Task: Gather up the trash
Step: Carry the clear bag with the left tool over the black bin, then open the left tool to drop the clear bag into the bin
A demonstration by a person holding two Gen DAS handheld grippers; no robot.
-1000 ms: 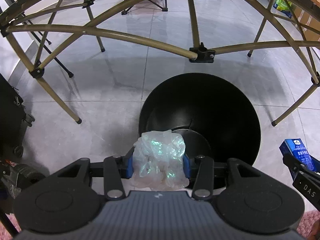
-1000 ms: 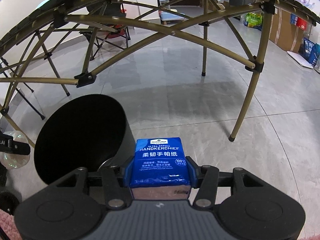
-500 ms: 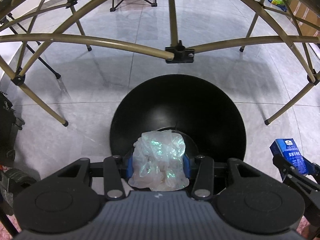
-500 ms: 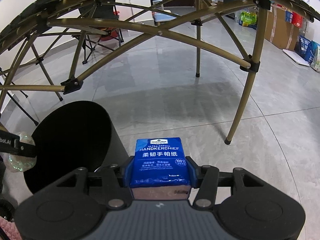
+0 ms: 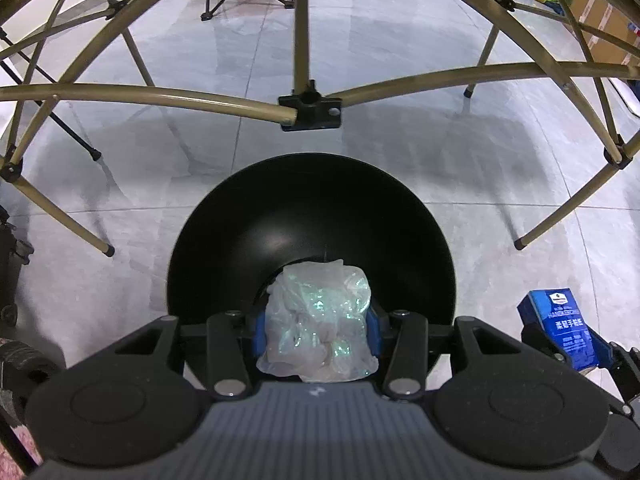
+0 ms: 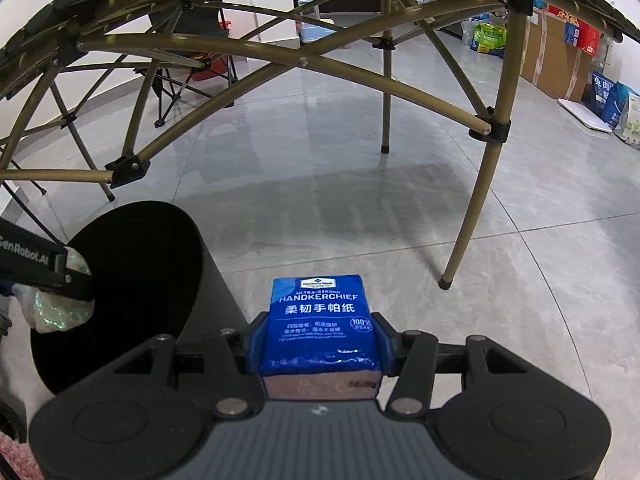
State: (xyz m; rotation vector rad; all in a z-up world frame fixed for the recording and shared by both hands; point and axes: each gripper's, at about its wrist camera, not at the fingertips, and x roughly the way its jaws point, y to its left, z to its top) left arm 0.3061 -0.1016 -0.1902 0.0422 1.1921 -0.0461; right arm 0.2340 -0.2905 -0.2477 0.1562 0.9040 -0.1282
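Drop step: my left fingers (image 5: 316, 328) clamped on crumpled plastic wrap (image 5: 318, 324), held over black bin (image 5: 312, 208) mouth, bin at 12 o'clock. Right fingers (image 6: 318, 344) clamped on blue tissue pack (image 6: 320, 320), bin (image 6: 132, 280) at 9 o'clock. Next, I judge: release wrap, then swing pack over.
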